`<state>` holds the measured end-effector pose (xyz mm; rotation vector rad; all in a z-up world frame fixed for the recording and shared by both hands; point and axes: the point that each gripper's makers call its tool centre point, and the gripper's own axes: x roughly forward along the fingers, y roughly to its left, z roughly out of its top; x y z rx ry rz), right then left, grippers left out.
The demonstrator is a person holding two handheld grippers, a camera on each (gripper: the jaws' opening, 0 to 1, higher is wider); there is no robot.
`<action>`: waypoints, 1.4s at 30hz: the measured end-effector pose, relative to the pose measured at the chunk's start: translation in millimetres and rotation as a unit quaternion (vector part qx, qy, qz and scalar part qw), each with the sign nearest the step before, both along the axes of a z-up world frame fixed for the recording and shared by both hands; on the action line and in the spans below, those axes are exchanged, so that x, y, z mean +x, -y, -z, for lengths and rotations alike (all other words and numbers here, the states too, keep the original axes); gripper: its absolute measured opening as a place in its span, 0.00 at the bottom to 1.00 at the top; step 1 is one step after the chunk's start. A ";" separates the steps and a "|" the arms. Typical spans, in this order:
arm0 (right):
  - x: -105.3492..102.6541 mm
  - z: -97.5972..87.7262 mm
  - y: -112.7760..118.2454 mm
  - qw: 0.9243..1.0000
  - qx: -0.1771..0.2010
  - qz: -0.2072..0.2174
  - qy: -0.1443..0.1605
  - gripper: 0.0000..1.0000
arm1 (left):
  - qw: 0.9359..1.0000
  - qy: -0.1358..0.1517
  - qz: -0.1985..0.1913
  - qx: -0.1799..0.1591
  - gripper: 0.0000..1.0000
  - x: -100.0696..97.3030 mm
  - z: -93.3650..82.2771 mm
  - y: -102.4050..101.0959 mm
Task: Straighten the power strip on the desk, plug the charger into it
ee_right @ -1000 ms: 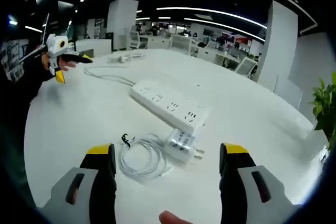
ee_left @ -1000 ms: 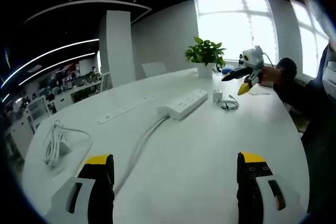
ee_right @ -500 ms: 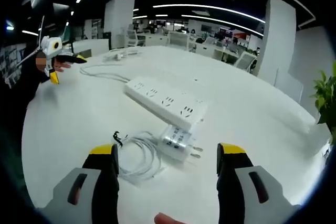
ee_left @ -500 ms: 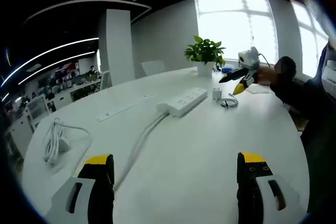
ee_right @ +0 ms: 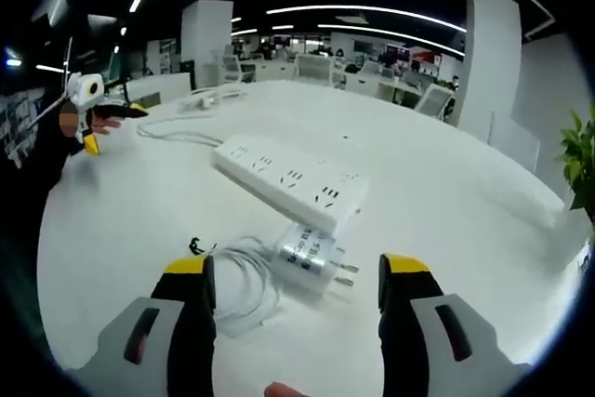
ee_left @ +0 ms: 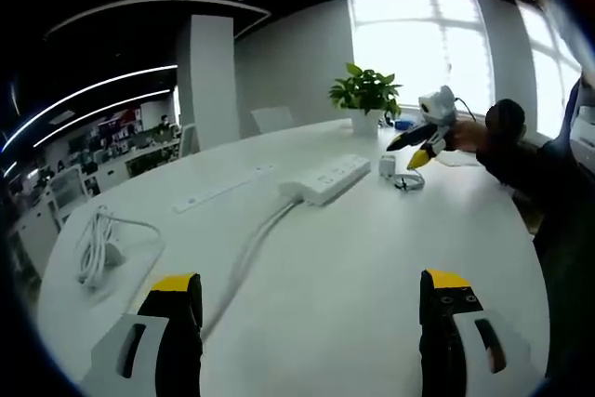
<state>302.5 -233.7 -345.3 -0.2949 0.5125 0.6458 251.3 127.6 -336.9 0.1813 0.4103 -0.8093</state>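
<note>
A big open office, one long white counter [ee_right: 483, 202]. The charger [ee_right: 310, 258] lies just ahead of the right tool [ee_right: 296, 290], between its open, empty jaws, prongs pointing right; the power strip [ee_right: 290, 179] runs slantwise just beyond. The left tool [ee_left: 311, 299], also open, hangs well back, where its view shows the strip's cord [ee_left: 249, 258] trailing toward it.

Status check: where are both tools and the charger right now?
Right tool open, poised over the charger, not touching. Left tool open, empty, well back from the power strip. Charger unplugged, its coiled cable beside it; nothing blocking.
</note>
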 end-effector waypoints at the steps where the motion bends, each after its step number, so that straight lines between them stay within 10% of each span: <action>1: 0.7 0.8 0.0 1.000 0.001 0.001 -0.001 0.70 | 1.000 0.000 0.001 0.000 0.99 -0.2 0.3 0.0; 42: 16.1 10.0 -5.4 1.000 0.006 0.018 -0.012 0.54 | 1.000 -0.001 0.013 0.000 0.99 -4.2 6.8 -1.8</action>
